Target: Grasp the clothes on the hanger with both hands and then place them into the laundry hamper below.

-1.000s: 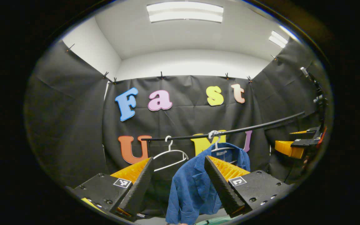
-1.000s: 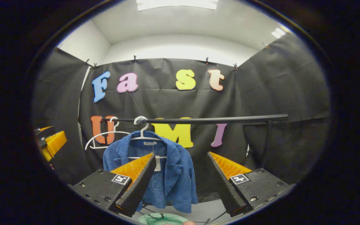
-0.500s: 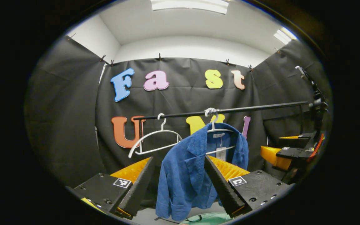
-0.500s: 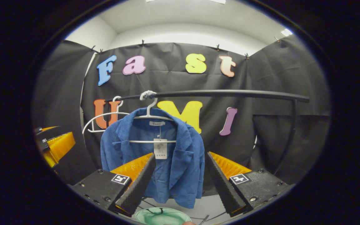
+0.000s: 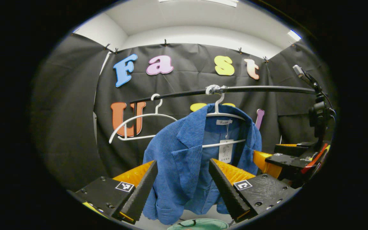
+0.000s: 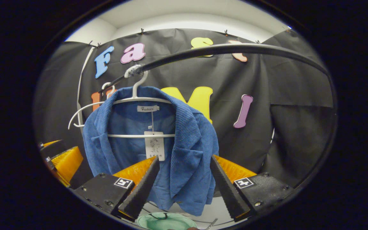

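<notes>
**Approach to the hanging jacket: both jaws spread, no contact yet**

Your left gripper [image 5: 180, 188] and right gripper [image 6: 184, 185] each face the blue jacket [image 6: 171, 150], one toward each front panel. This suits a two-handed grasp: one gripper per side lets you lift the garment evenly off its support. Both sets of jaws stand spread wide with cloth visible in the gap beyond them; neither appears to pinch anything yet.

The jacket hangs open-fronted on a white hanger [image 6: 139, 99], whose hook sits over the black rail [image 6: 235, 48] at a point wrapped in pale tape [image 6: 133, 71]. The wrap probably keeps the hook from sliding, so expect to pull the garment off the hanger, not to slide the hanger along. A second, empty hanger [image 5: 139, 119] hangs farther along the rail, just beside the jacket's shoulder.

The laundry hamper [image 6: 164, 221] shows as a green rim directly below the jacket's hem, placed so the garment can be lowered straight down.

Writing: a neck label [image 6: 148, 108] carries cursive script, and a paper swing tag [image 6: 154, 145] hangs below it; do not rely on either, as both are too small to read with certainty.
</notes>
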Available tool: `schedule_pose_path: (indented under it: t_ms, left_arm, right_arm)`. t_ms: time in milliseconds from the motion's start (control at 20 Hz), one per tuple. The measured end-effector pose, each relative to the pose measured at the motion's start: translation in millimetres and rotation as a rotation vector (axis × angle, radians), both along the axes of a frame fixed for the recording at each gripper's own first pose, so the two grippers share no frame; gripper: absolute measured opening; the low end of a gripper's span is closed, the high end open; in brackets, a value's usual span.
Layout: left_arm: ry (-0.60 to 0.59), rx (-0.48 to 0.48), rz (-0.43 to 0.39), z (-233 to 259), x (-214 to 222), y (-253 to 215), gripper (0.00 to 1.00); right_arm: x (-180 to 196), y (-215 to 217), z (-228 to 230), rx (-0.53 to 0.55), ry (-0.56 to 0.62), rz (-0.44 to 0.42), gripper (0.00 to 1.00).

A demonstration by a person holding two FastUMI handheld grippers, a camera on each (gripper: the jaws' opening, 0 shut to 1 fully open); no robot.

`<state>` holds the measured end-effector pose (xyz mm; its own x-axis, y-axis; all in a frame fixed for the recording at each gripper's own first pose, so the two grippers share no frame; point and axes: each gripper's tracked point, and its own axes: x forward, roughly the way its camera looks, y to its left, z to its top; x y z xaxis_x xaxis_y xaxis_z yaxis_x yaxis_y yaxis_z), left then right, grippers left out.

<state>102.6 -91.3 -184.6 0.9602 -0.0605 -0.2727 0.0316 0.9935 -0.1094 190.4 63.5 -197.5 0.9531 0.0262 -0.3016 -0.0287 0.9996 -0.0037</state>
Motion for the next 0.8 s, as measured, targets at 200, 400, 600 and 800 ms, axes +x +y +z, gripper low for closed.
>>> schedule_pose_path:
  t_ms: [200,400,600,800]
  left_arm:
    - [0.050,0.000,0.004,-32.5,23.6,-12.7,0.98]
    - [0.079,0.024,0.053,-58.8,46.7,-12.3,0.97]
    - [0.114,0.007,0.106,-82.3,66.3,-6.0,1.00]
    - [0.119,0.024,0.152,-93.1,76.3,0.0,0.91]
  right_arm:
    - [29.6,4.2,-22.7,0.018,0.034,0.006,1.00]
    - [56.0,-1.0,-40.4,0.010,0.060,-0.019,1.00]
    - [77.6,-14.7,-55.5,0.030,0.081,-0.066,0.99]
    - [87.9,-28.2,-58.1,0.066,0.061,-0.094,0.90]
